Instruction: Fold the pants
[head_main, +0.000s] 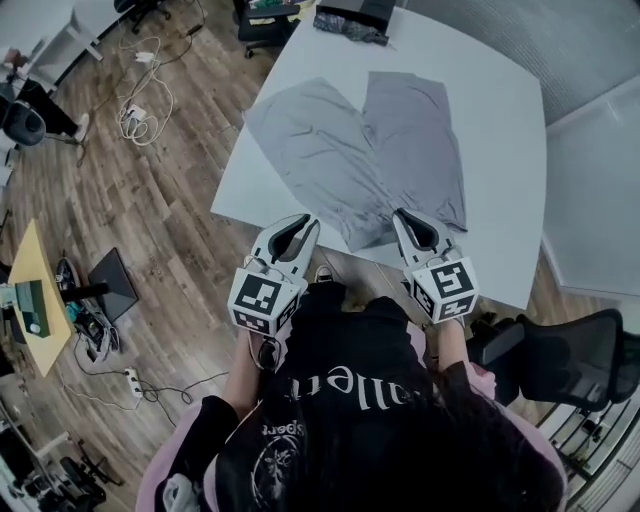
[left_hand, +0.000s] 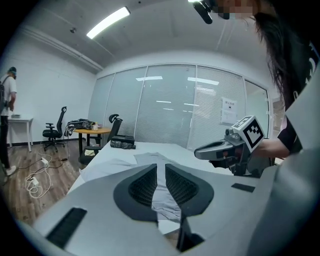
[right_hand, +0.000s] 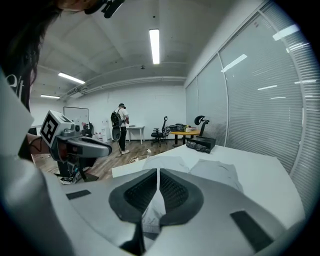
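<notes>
Your pants (head_main: 370, 160) lie flat on the white table (head_main: 500, 120), with the legs fanned apart away from you and the waistband (head_main: 375, 232) at the near edge. Your left gripper (head_main: 300, 225) and right gripper (head_main: 405, 222) hover near that waistband, jaws pressed together, nothing in them. Open each one before you go lower. Then take one waist corner per gripper, biting cloth only. Lift evenly, so one leg can swing onto the other without wrinkling.

Bright, even ceiling strip lights (right_hand: 154, 46), soft shadows, fisheye-warped dark edges
</notes>
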